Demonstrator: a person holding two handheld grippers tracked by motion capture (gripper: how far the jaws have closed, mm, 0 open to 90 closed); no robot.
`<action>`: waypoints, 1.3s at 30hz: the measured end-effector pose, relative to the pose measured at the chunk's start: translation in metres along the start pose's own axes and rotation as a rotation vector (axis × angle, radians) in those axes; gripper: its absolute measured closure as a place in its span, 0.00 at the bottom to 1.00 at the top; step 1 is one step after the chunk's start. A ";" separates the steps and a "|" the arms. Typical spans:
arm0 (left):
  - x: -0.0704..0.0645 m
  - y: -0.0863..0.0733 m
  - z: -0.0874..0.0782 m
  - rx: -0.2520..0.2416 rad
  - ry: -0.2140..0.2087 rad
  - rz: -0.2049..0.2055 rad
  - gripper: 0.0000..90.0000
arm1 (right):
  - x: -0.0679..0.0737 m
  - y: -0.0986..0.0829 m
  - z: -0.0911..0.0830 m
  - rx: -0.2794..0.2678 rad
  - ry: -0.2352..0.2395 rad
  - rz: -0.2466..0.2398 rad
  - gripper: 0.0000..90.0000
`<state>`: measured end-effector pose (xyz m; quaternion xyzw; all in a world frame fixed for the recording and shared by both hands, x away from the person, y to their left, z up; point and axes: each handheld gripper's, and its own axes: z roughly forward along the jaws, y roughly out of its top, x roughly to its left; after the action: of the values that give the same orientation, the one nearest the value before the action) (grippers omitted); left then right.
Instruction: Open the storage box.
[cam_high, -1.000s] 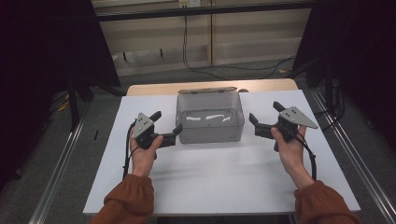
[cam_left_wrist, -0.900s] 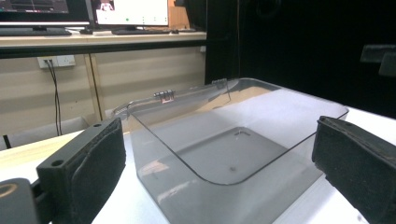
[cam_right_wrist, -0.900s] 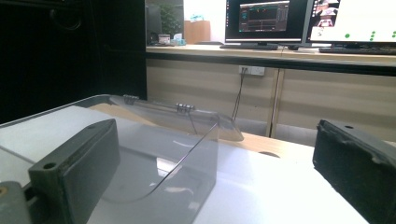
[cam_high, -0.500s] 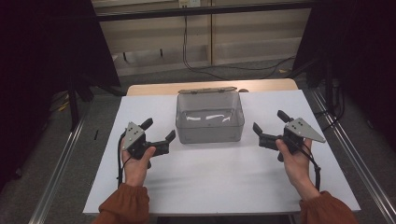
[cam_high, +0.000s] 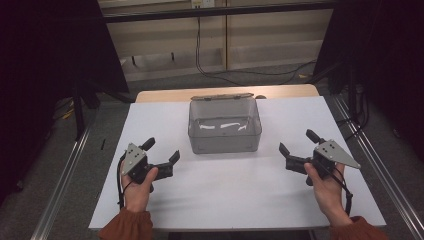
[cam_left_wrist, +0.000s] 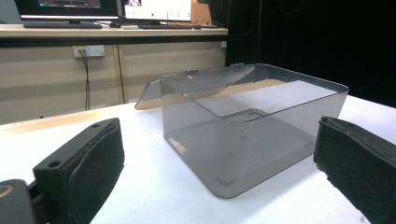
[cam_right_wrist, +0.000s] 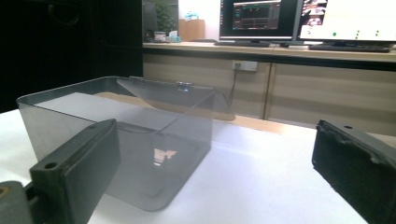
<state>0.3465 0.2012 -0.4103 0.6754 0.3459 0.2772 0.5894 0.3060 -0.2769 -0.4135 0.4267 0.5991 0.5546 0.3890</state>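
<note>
High view: a white surface (cam_high: 235, 200) carries a clear, grey-tinted plastic box (cam_high: 225, 127) near its far middle, with its hinged lid (cam_high: 222, 96) thrown back behind it toward the far edge. Nothing can be made out inside the box; only glare streaks show on its floor.

The left gripper (cam_high: 162, 155) sits low over the surface to the near left of the box, held in the person's left hand (cam_high: 136, 187), with a rust-coloured sleeve (cam_high: 125, 227) at the bottom edge. Its jaws are spread apart and point toward the box, well short of touching it. The right gripper (cam_high: 296, 150) mirrors it on the near right, held in the right hand (cam_high: 327, 192) — jaws likewise spread, aimed inward at the box and apart from it. A grey three-cornered plate (cam_high: 335, 152) tops the right gripper, and a black cable (cam_high: 346, 195) trails back along the wrist.

In the left gripper view the two black jaws stand wide at the picture's lower corners, and the box (cam_left_wrist: 252, 126) lies between and beyond them, empty-handed gap in front — its lid (cam_left_wrist: 196, 84) leans back behind the far wall. The right gripper view shows the same from the other side: jaws wide, the box (cam_right_wrist: 121, 135) off to the left beyond the left jaw, its lid (cam_right_wrist: 182, 95) tilted back. Monitors (cam_right_wrist: 303, 21) glow on a counter in the background.
</note>
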 end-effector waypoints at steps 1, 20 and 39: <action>0.000 -0.001 -0.002 -0.004 0.006 -0.007 0.02 | 0.000 0.000 -0.003 -0.004 -0.005 0.002 0.01; 0.003 -0.013 -0.036 -0.005 0.060 -0.019 0.02 | -0.011 -0.011 -0.039 -0.003 -0.081 -0.028 0.01; -0.002 -0.028 -0.056 0.019 0.090 -0.026 0.03 | -0.018 -0.030 -0.073 0.026 -0.112 0.009 0.00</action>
<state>0.2978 0.2350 -0.4295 0.6633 0.3831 0.2963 0.5705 0.2410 -0.3186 -0.4375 0.4649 0.5817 0.5238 0.4137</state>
